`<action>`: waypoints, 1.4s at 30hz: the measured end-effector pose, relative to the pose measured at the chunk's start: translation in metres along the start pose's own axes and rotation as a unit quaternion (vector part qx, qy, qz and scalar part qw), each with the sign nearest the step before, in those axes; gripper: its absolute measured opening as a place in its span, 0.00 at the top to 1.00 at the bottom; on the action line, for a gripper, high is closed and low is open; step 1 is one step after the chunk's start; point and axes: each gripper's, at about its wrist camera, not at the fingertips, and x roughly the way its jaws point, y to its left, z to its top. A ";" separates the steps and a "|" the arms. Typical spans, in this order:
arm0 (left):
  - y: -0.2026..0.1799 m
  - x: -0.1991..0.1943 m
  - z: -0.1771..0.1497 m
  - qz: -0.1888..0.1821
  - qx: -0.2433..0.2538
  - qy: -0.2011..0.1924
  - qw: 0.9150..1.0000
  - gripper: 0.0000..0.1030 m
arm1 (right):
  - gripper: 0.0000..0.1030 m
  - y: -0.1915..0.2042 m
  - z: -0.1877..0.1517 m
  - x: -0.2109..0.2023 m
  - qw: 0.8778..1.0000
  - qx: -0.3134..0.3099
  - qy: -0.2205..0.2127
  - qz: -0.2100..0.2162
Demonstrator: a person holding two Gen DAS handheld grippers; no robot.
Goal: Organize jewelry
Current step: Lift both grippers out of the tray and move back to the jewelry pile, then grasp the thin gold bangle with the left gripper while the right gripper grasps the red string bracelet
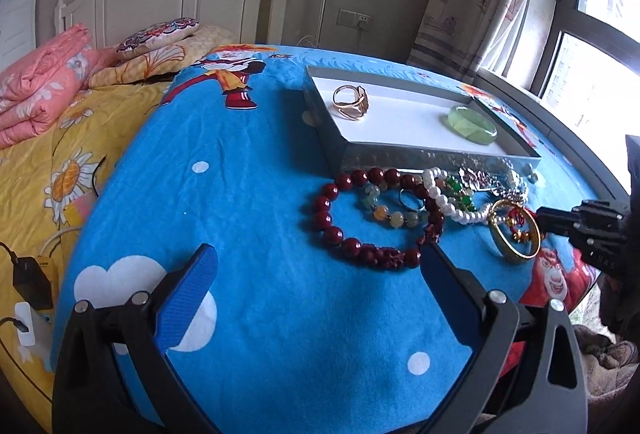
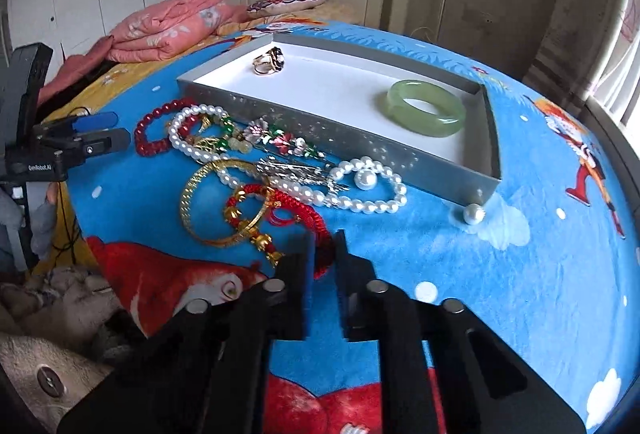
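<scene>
Jewelry lot on a blue cartoon cloth (image 1: 260,201), grey tray (image 1: 332,137) partly filled.

Left wrist view: left gripper (image 1: 316,266) spread wide, holding nothing, its right finger just beside the dark red bead bracelet (image 1: 340,234). Tray at 12 o'clock of the pile, holding a gold ring (image 1: 350,101) and a green jade bangle (image 1: 472,123). Gold bangle (image 1: 516,234) at 3 o'clock, right gripper (image 1: 540,220) beside it.
Right wrist view: right gripper (image 2: 323,246) nearly closed, pinching the red cord bracelet (image 2: 276,213) at the near edge of the pile. Pearl strands (image 2: 360,189), gold bangle (image 2: 216,205) and floral hairpin (image 2: 280,141) lie tangled at 11 o'clock; tray (image 2: 400,153) at 12 o'clock with ring (image 2: 270,63) and jade bangle (image 2: 426,107); loose pearl (image 2: 474,213) at 1 o'clock.
</scene>
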 end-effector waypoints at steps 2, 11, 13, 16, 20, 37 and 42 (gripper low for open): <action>-0.001 0.000 -0.001 0.002 0.004 0.000 1.000 0.03 | 0.91 -0.009 -0.004 -0.003 1.000 0.011 0.000 -0.017; -0.036 -0.019 0.003 -0.087 0.064 -0.009 0.994 0.13 | 0.91 -0.061 -0.025 -0.019 0.995 0.073 0.001 -0.065; -0.057 -0.021 0.005 -0.132 0.094 0.005 0.987 0.13 | 0.91 -0.067 -0.027 -0.019 0.994 0.082 0.000 -0.068; -0.084 -0.011 0.008 -0.158 0.132 0.034 0.978 0.13 | 0.91 -0.069 -0.028 -0.019 0.994 0.089 -0.003 -0.064; -0.109 0.016 0.005 -0.170 0.158 0.080 0.969 0.13 | 0.91 -0.070 -0.029 -0.019 0.994 0.096 -0.011 -0.043; -0.157 0.047 0.011 -0.136 0.200 0.086 0.967 0.28 | 0.67 -0.069 -0.032 -0.023 0.995 0.092 -0.007 -0.026; -0.154 0.048 0.014 -0.133 0.193 0.083 0.969 0.40 | 0.81 -0.068 -0.035 -0.024 0.995 0.084 -0.012 -0.043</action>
